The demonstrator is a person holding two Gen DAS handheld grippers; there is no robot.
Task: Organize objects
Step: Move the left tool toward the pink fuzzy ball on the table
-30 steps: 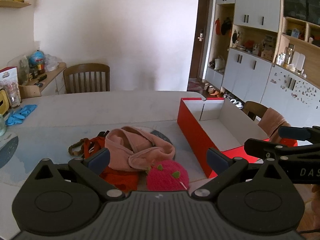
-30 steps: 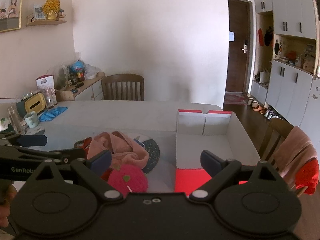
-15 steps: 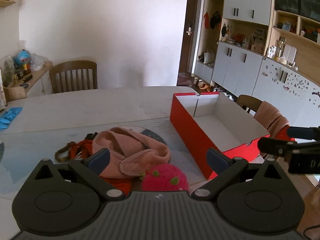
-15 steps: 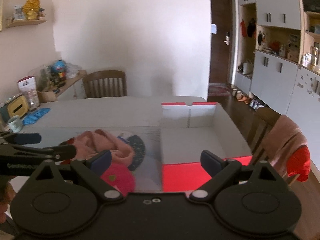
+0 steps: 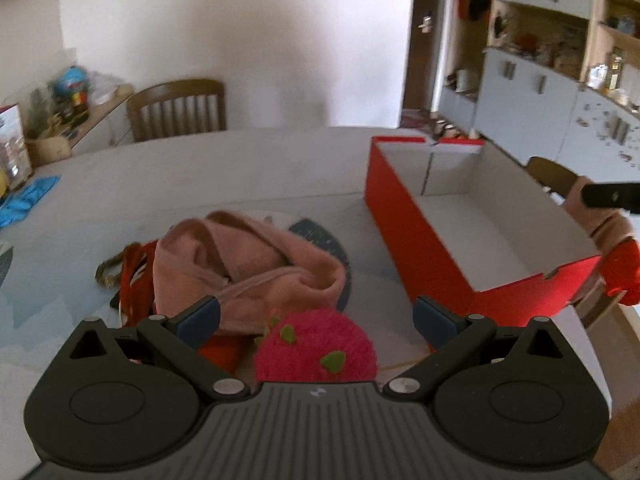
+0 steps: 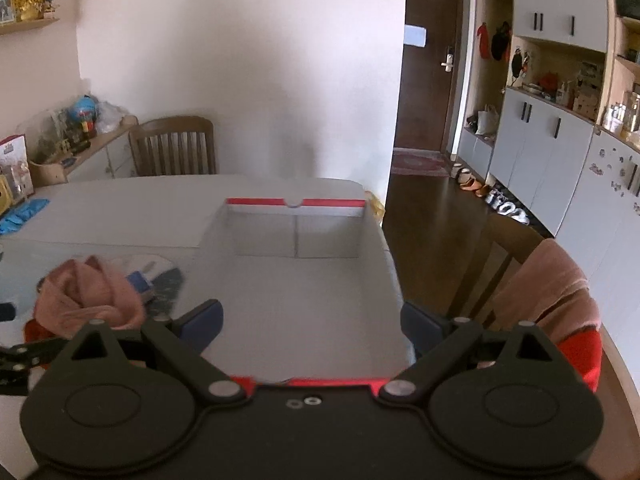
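One red box [image 5: 404, 216] — one pink cloth [image 5: 248, 264] — one plush [image 5: 316, 348].

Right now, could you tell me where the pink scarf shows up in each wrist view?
Left wrist: the pink scarf lies centre-left on the table, just beyond the left gripper.
Right wrist: it sits at the far left edge, left of the right gripper.
Shared landmark: the red box.

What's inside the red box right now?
Nothing visible: the red box shows only its bare white floor and walls in both wrist views. In the right wrist view, the right gripper covers the strip of floor along the near wall, so that part can't be checked.
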